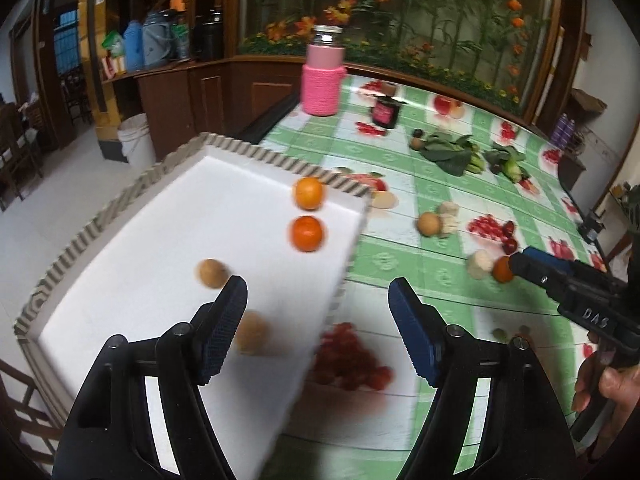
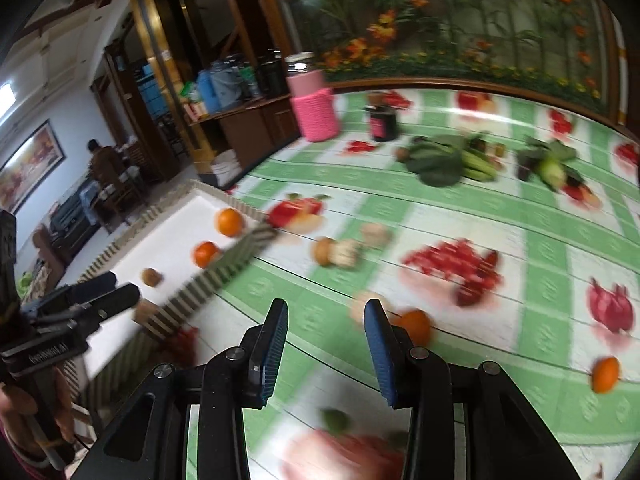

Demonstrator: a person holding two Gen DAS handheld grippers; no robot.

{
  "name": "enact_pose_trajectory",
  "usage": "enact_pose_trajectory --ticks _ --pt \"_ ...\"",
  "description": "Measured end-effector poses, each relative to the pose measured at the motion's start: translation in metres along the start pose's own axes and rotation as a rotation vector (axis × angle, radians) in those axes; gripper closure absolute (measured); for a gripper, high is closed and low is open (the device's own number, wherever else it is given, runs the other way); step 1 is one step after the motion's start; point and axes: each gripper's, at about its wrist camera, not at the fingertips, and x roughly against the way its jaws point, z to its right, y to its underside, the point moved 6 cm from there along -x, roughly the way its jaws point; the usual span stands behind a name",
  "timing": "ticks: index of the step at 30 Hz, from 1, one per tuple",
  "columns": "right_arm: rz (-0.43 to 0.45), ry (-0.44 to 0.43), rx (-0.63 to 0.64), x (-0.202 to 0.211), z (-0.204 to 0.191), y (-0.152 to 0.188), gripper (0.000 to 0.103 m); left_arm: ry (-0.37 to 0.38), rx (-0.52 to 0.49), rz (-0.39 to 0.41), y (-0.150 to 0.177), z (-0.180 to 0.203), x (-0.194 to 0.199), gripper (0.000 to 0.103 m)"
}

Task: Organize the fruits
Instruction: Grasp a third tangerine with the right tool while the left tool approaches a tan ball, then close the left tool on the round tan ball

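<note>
- "DAS" in pale raised letters stands on the black body of the right gripper (image 1: pixel 510 266), at the right edge of the left wrist view.
- Pale lettering on the left gripper (image 2: pixel 120 294), lower left of the right wrist view, is too blurred to read.
- The label on the dark jar (image 1: pixel 385 111) is unreadable.

A table covered with a green-and-white checked cloth (image 1: pixel 404 168) printed with pictures of fruit carries everything. At its left edge sits a white tray (image 1: pixel 160 240) with a ribbed striped rim. Toward the far side stand a pink jar in a knitted sleeve (image 1: pixel 322 80) and a small dark pot (image 1: pixel 386 112). Beyond the middle lie two bunches of leafy greens (image 1: pixel 444 152) (image 1: pixel 508 162), with small dark and brown fruits beside them. Nearer, directly on the cloth, are a brown round fruit (image 1: pixel 429 224) touching a pale lumpy piece (image 1: pixel 448 216), another pale piece (image 1: pixel 480 264) just beside an orange (image 1: pixel 502 270), a further orange (image 2: pixel 605 374) well to the right, and small green fruits (image 2: pixel 336 420) near the front edge.
</note>
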Motion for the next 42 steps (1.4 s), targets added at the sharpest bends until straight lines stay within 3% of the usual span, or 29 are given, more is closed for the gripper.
enact_pose_trajectory --ticks 4,8,19,21,29,36,42 --pt "-0.029 0.075 -0.023 0.004 0.032 0.014 0.065 0.048 -0.033 -0.011 0.000 0.028 -0.008 0.029" --pt "-0.063 0.095 -0.038 -0.003 0.052 0.020 0.065 0.081 -0.062 -0.042 0.000 0.053 -0.020 0.029" --pt "-0.126 0.032 0.013 -0.037 0.048 0.018 0.065 0.110 -0.093 -0.073 -0.003 0.074 -0.038 0.029" --pt "-0.132 0.018 0.008 -0.043 0.050 0.017 0.068 0.112 -0.091 -0.079 -0.004 0.075 -0.041 0.029" --pt "-0.105 -0.020 -0.008 -0.039 0.055 0.017 0.072 0.132 -0.112 -0.114 -0.002 0.094 -0.056 0.029" --pt "0.014 -0.022 -0.134 -0.005 0.086 0.009 0.072 0.172 -0.182 -0.141 -0.002 0.130 -0.072 0.029" --pt "0.024 -0.061 -0.232 -0.001 0.107 0.012 0.072 0.179 -0.248 -0.180 0.001 0.157 -0.095 0.029"
